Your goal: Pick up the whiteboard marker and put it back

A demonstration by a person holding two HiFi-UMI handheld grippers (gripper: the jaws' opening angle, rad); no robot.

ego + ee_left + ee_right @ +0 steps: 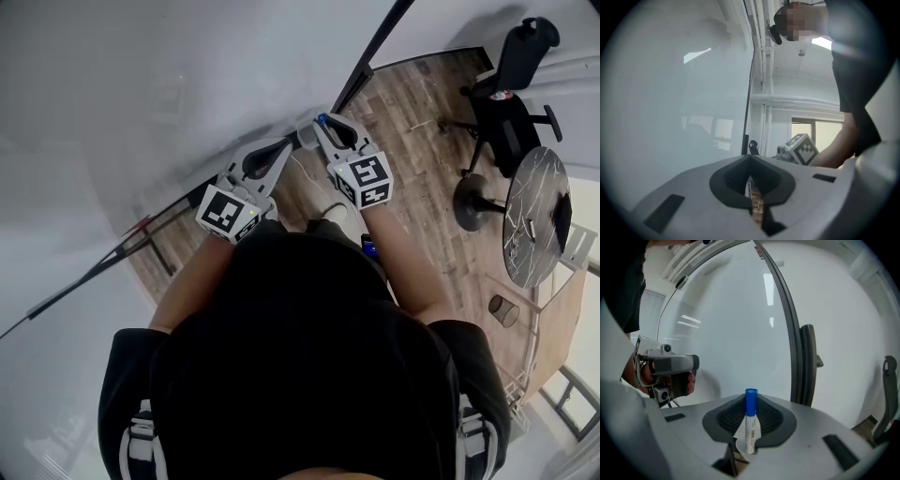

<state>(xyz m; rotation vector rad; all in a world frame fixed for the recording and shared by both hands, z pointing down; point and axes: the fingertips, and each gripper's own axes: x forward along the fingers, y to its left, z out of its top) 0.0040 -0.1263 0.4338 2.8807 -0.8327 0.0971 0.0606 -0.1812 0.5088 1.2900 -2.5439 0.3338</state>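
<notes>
1. Operator's black shirt (300, 366) fills the lower part of the head view. Both bare forearms reach forward from it towards the board.
2. Left gripper (750, 158): jaws clenched, tips meeting, nothing between them. Only a sliver of wooden floor (412, 122) shows through the gap lower down. In the head view it lies beside the right one, apart from it, and points at the board.
3. Right gripper (324, 125): jaws grasping the whiteboard marker (750, 420) by its white barrel. The blue cap sticks out past the jaw tips, towards the board. The marker is off any tray or ledge and carried in the air. Whether the cap touches the board cannot be told.
4. Cross-check: the right gripper view shows the left gripper at its left edge, held in a hand. The left gripper view shows the right gripper's marker cube at its right.
5. Whiteboard (187, 84): large pale surface directly ahead of both grippers, with reflections of ceiling lights. Its dark frame edge (375, 42) runs up just right of the marker.
6. Beyond, on the floor at the right: a black office chair (511, 84), then a round marble-patterned table (534, 216), and a small dark cylindrical container (503, 309) near it.
</notes>
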